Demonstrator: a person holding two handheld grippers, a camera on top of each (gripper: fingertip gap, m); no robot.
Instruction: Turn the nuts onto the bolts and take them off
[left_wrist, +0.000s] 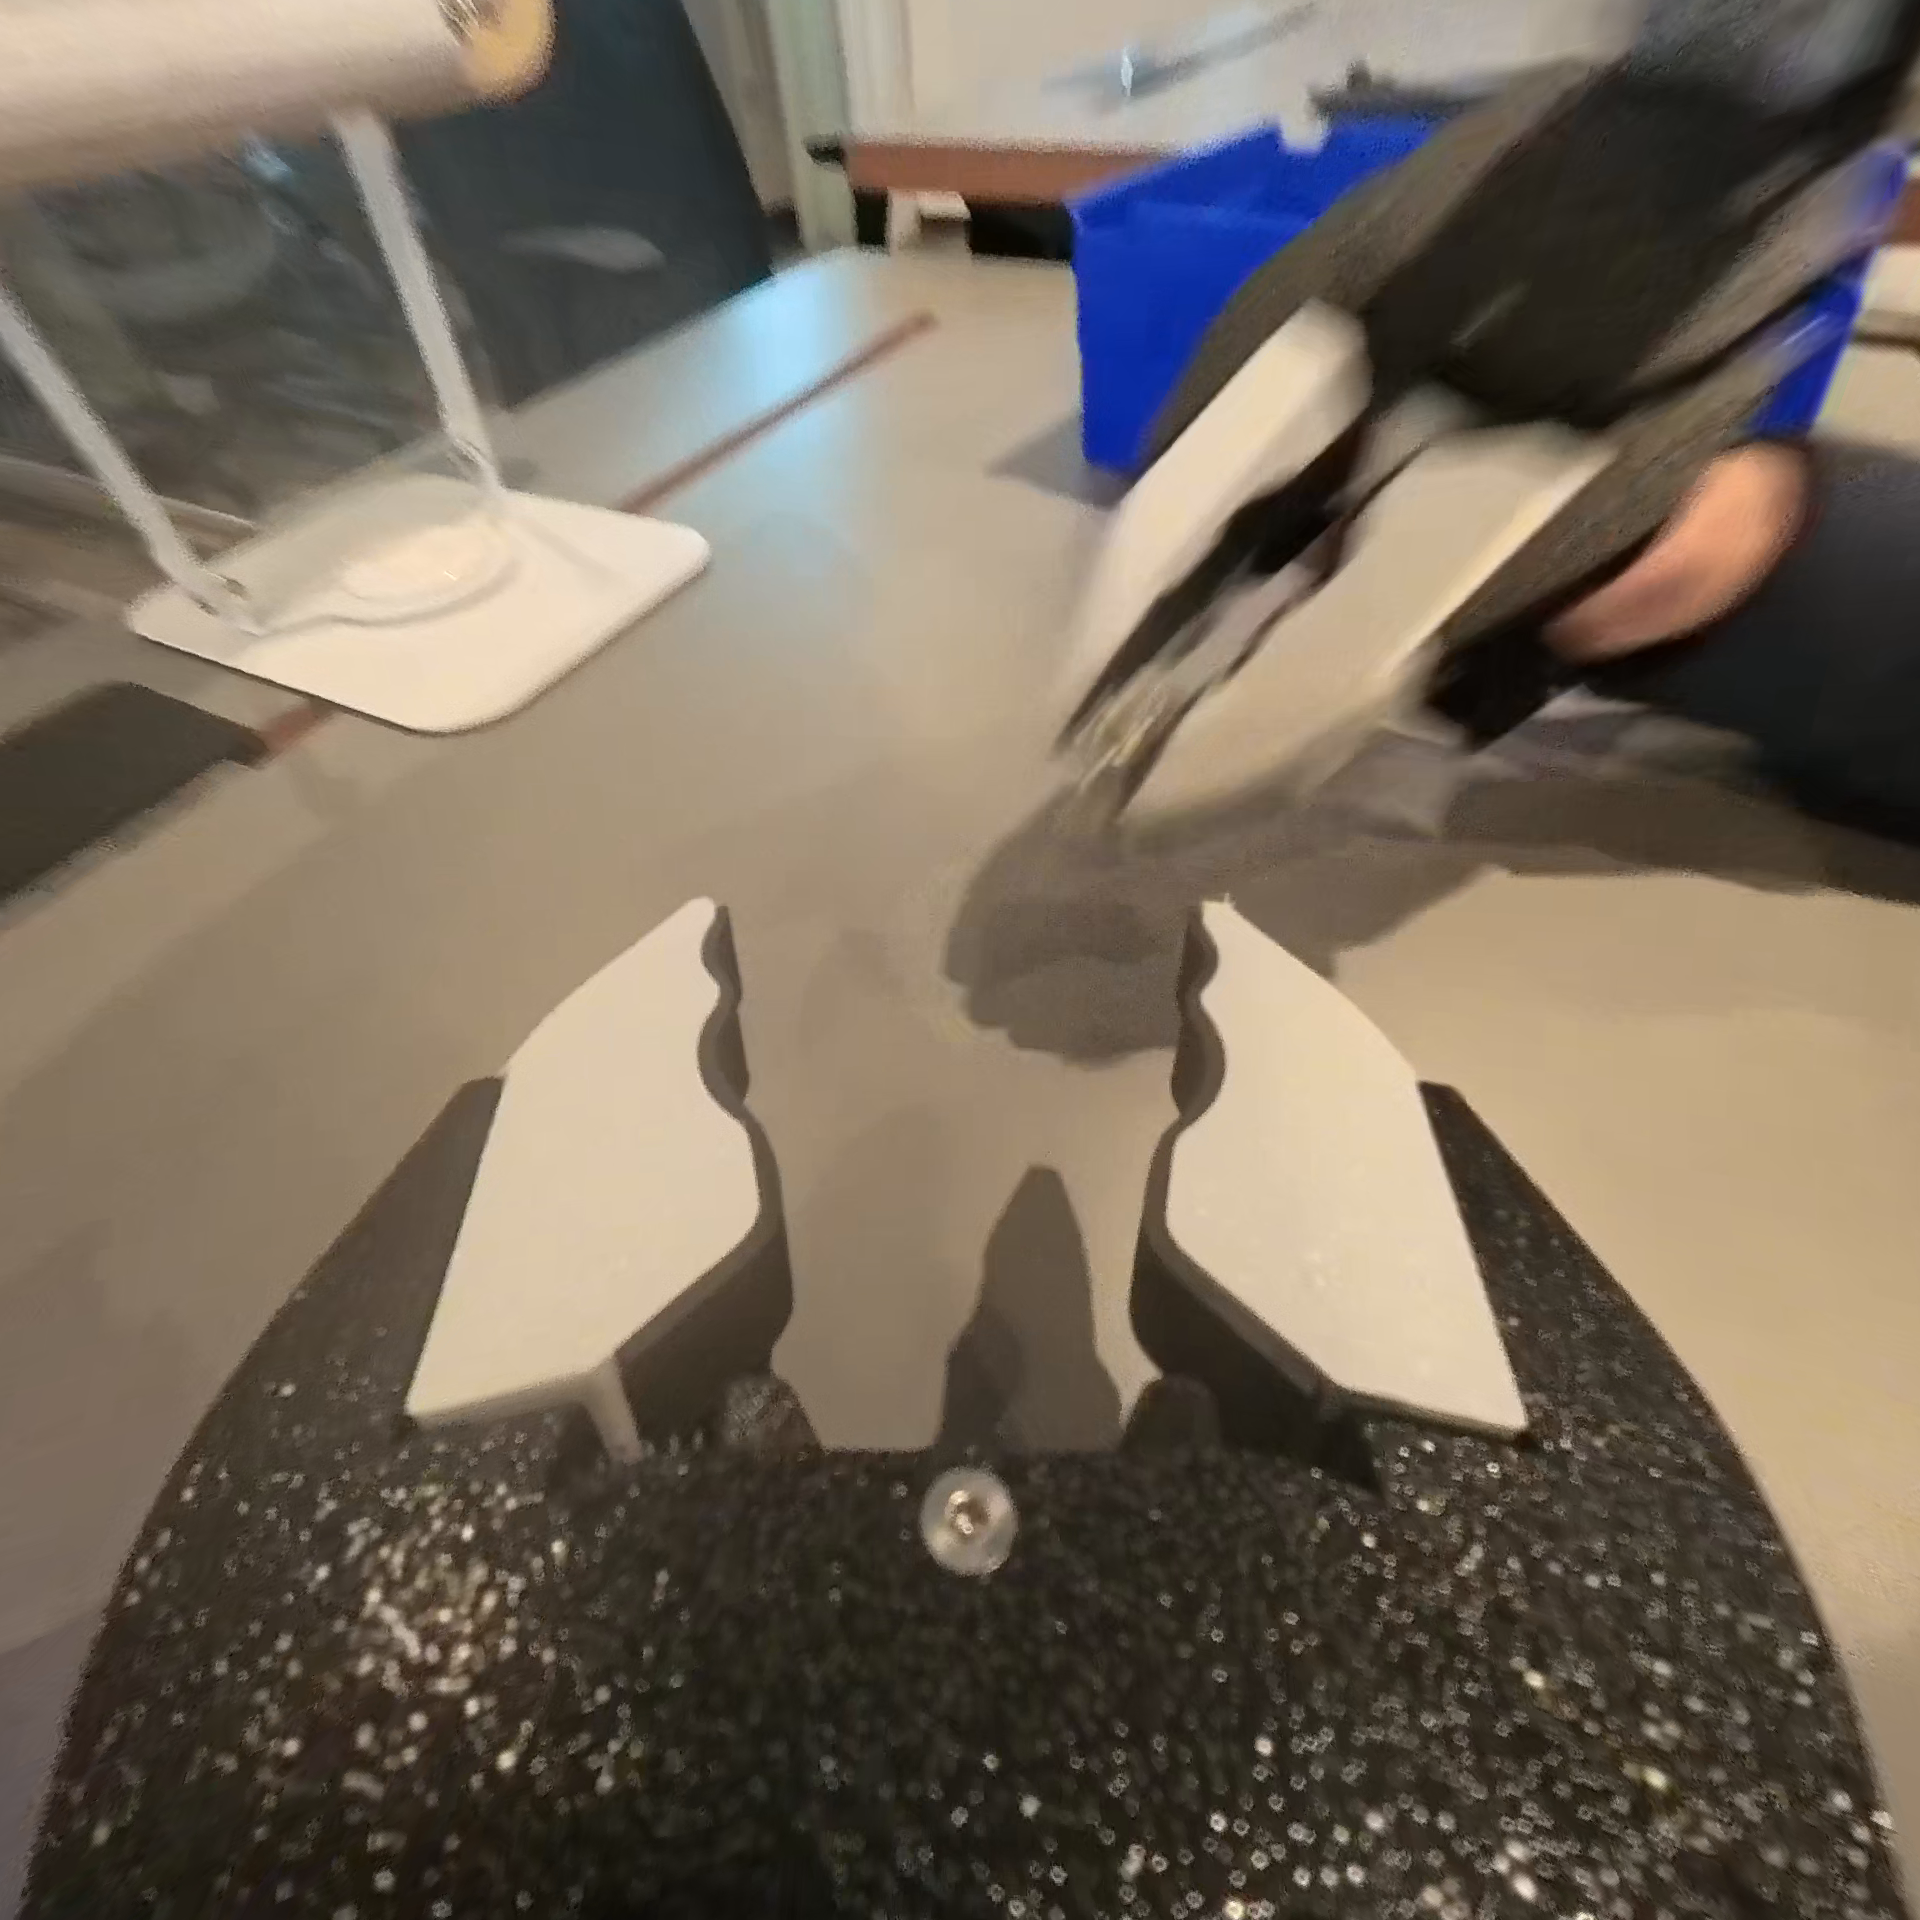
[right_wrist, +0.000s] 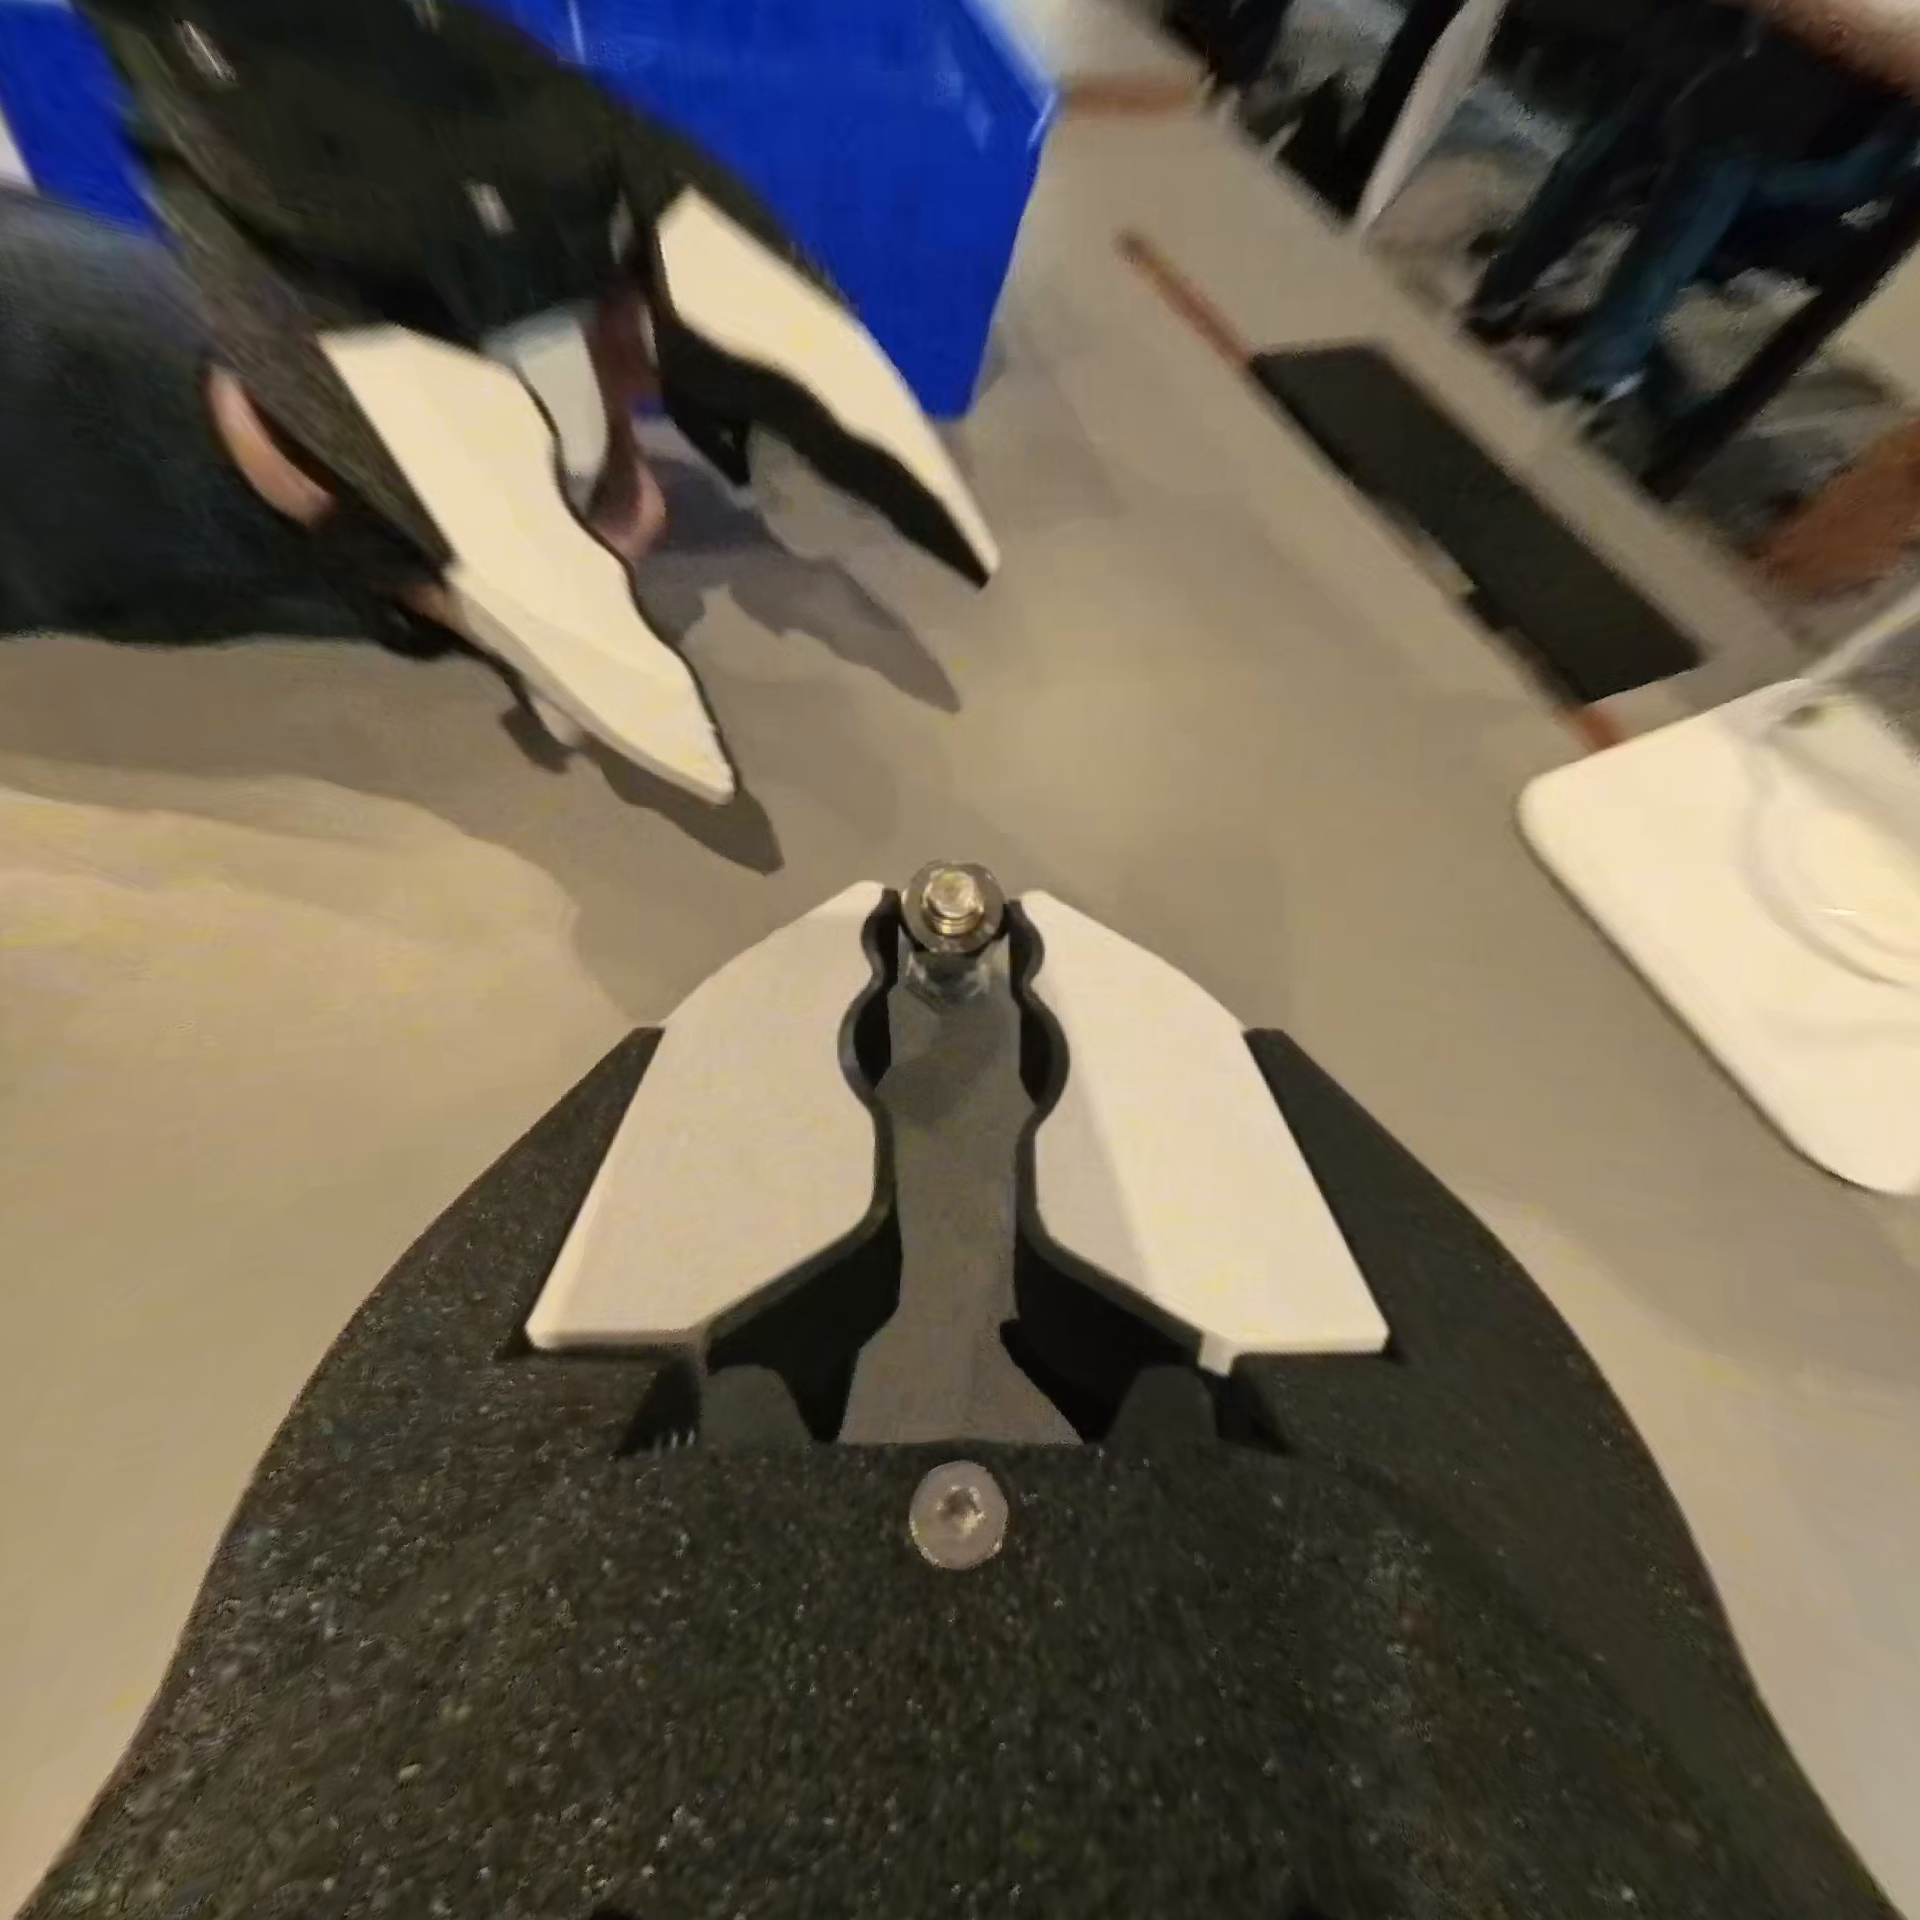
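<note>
Grey surface (right_wrist: 1195, 727) lay bare beneath both tools, a blue bin (right_wrist: 831, 156) behind. The left gripper (left_wrist: 961, 935) hung wide and empty. The right gripper (right_wrist: 951, 925) pinched a bolt (right_wrist: 940, 977) with its nut (right_wrist: 953, 902) at the very tips. So shallow a hold could let the bolt twist or slip out once the left gripper turned the nut.

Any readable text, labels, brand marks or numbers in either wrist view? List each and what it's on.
None. No writing shows on the blue bin, the white stand base, the grey table or either tool: left tool, right tool shut on the bolt with its nut. The background is too blurred to show any text.
</note>
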